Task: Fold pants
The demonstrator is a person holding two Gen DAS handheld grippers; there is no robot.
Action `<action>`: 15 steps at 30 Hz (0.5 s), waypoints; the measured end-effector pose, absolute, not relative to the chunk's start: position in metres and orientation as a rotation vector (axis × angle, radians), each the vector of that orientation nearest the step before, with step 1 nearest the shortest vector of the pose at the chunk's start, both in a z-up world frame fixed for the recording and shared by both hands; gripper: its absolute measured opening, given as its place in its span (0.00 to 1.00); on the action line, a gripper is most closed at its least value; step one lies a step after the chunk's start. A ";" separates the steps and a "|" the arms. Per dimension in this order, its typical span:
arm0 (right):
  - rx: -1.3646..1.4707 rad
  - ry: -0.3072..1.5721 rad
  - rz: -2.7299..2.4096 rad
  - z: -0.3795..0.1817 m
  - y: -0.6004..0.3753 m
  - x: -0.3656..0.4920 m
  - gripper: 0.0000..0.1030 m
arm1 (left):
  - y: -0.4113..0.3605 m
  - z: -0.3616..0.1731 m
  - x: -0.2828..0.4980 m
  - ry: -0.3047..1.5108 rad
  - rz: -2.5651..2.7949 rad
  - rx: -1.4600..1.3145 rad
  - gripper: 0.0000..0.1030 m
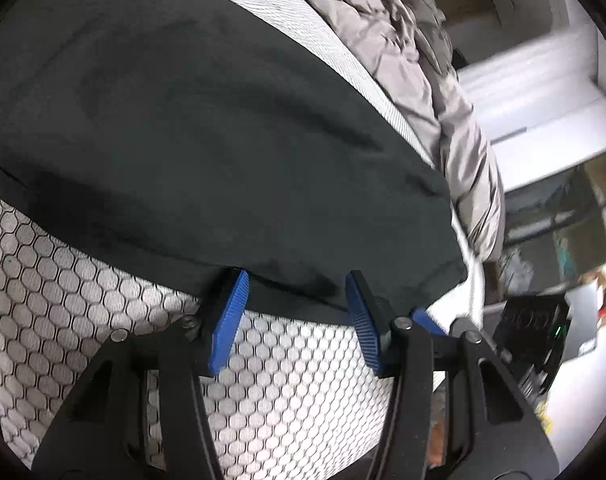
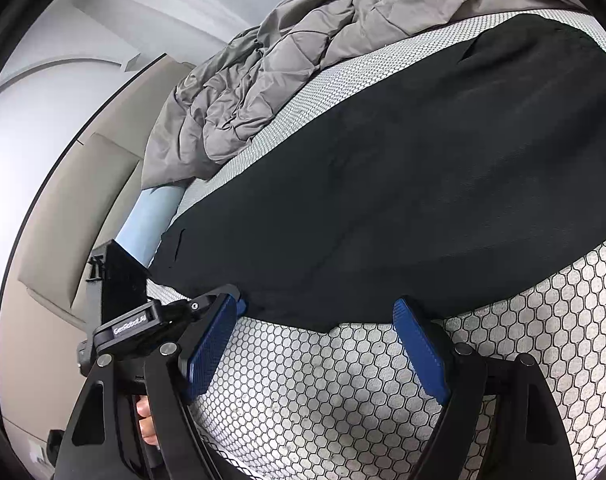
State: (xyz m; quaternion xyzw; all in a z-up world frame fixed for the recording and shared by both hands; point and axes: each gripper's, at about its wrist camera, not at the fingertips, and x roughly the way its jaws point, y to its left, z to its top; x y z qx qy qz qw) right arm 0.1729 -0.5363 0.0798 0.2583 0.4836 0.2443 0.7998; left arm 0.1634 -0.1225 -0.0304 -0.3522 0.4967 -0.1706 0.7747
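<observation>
Spread blue-padded left tongs [image 1: 297,294] meet the near edge of flat black fabric pants [image 1: 207,152] on a honeycomb-patterned white mattress [image 1: 63,292]. Right wrist view: spread right tongs [image 2: 317,312] face the pants' [image 2: 403,184] hem; a crumpled grey quilt [image 2: 263,80] lies behind.

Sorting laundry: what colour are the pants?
Black pants, clearest in the right wrist view.

A home bedroom: a honeycomb-patterned mattress [image 2: 343,392] bearing a rumpled grey quilt [image 2: 271,80].
</observation>
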 end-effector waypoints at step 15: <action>0.552 1.031 0.510 0.080 -0.544 0.173 0.81 | -0.112 0.001 0.158 0.953 -0.334 -0.637 0.00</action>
